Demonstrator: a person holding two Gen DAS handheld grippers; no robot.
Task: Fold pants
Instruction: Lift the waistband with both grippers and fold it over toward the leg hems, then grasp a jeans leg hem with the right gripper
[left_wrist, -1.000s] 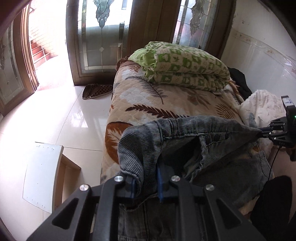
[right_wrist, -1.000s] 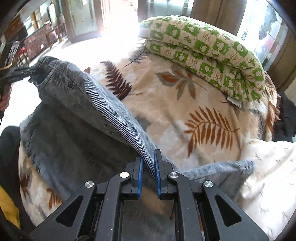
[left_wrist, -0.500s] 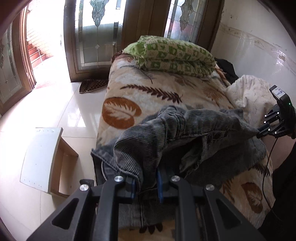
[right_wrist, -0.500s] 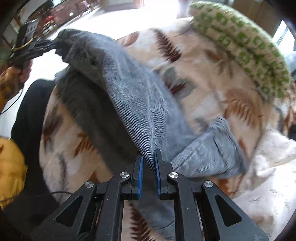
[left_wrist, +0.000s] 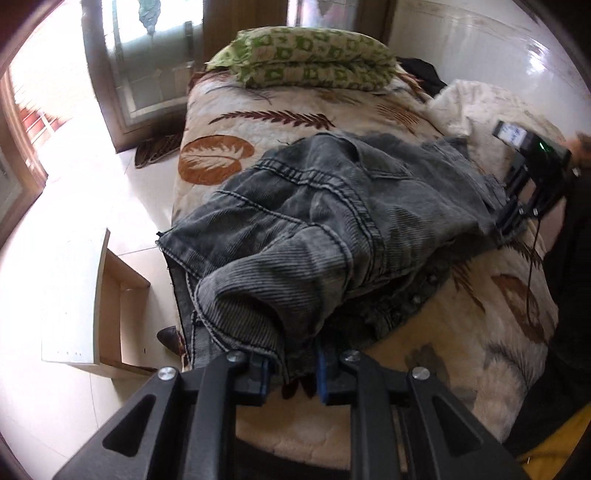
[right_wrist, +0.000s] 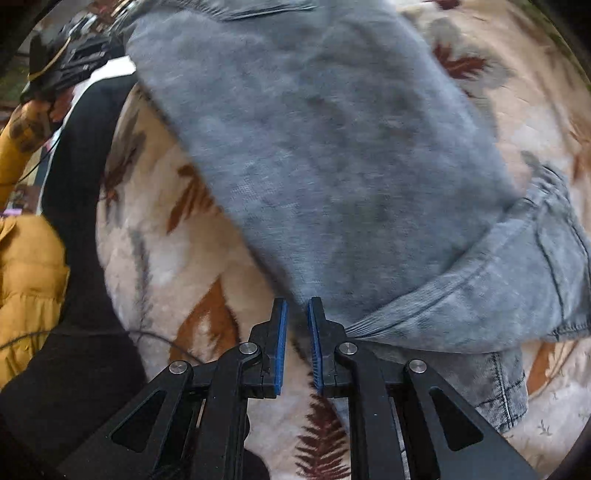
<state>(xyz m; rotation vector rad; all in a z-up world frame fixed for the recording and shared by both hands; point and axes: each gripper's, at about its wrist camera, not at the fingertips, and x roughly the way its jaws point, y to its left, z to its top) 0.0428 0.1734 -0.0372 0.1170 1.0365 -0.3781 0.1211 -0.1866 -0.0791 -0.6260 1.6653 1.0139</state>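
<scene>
- Two claws are working on one pair of grey jeans (left_wrist: 332, 221), which a second ago were hanging lifted between them and are now lying doubled over on the leaf-print blanket (left_wrist: 280, 114) of the bed.
- The right claw (right_wrist: 295, 343) is standing slightly open with nothing between its blue pads; half a second ago those pads were pinching the cloth, so it has just let go, and the jeans' edge is lying just ahead of its tips.
- The left claw (left_wrist: 291, 365) is sitting low at the near corner with a bunched, ribbed fold of denim between its fingers; it appears to be gripping that fold, though the gap looks wider than before.
- I judge that one fold is now laid down and the left side is about to be released too.
- The jeans are looking rumpled rather than flat: the upper layer is humping over the lower, seams and a pocket are showing, and one hem is sticking out past the fold on the right.
- A green patterned pillow (left_wrist: 314, 59) is lying well beyond them.
</scene>
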